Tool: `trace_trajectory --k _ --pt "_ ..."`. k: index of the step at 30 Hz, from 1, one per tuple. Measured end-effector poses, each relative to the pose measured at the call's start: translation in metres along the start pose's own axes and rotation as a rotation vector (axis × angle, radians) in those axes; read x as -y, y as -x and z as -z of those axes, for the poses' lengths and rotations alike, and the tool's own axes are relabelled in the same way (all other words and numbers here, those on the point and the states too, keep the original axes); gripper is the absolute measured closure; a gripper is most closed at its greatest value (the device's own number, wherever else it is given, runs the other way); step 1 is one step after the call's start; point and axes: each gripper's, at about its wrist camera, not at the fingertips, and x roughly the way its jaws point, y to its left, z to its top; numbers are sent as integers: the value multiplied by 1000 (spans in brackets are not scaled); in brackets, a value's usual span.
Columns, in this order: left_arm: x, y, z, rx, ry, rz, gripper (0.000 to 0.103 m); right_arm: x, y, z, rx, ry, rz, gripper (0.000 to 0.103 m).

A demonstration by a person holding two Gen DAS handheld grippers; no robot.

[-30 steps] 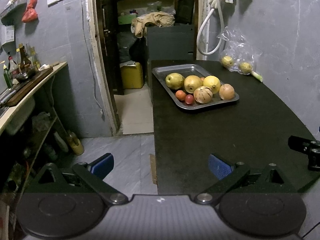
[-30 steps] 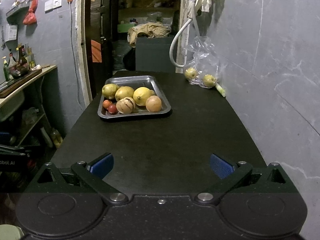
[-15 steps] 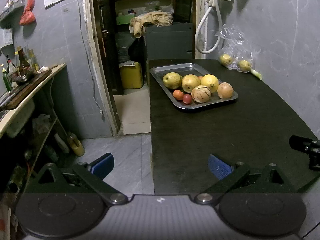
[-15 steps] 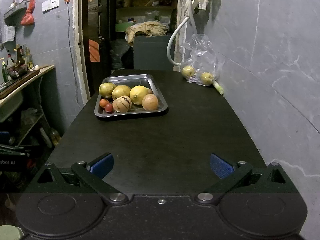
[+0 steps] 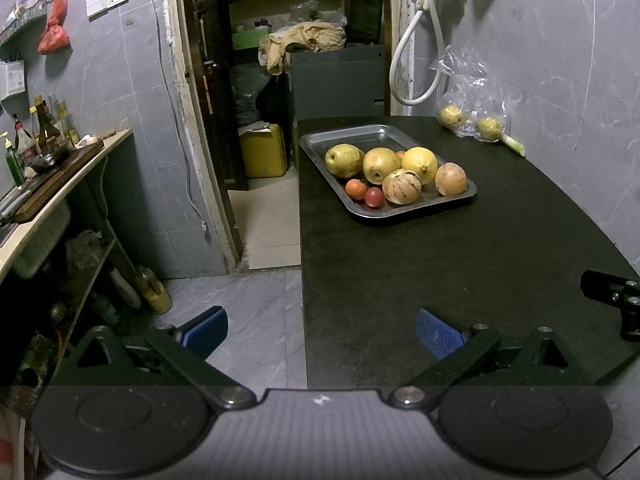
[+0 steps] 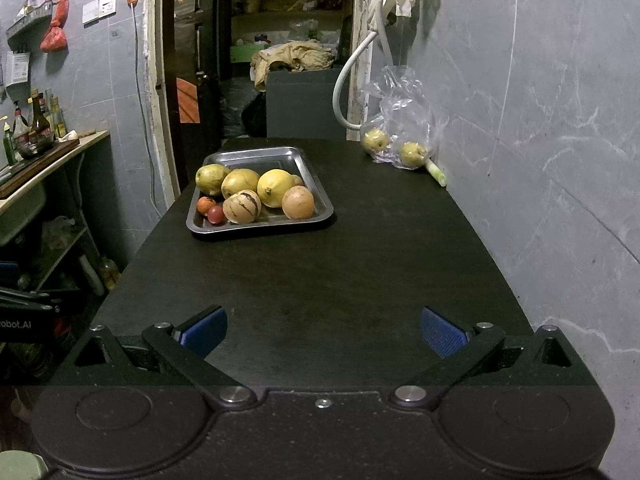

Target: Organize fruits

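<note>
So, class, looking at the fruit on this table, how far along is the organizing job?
Done: seven or so fruits sit in the metal tray, including a striped one. In hand: nothing; the left claw and right claw are both open and empty, back from the tray. Left: two yellowish fruits remain in the clear plastic bag by the wall, apart from the tray.

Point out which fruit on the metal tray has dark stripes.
The cream-coloured round fruit with dark purple stripes, at the steel tray's near edge, between the small red fruit and the plain orange-tan round fruit. Every other fruit there is unstriped.
</note>
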Motion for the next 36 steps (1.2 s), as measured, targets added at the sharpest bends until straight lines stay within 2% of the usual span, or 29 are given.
trace_trajectory --k 31,36 --pt "-12 -5 2 -6 -4 -5 0 -2 -6 3 -6 3 -4 1" --pt "-18 -3 -1 -34 8 -21 0 -5 -6 3 -6 10 -4 1"
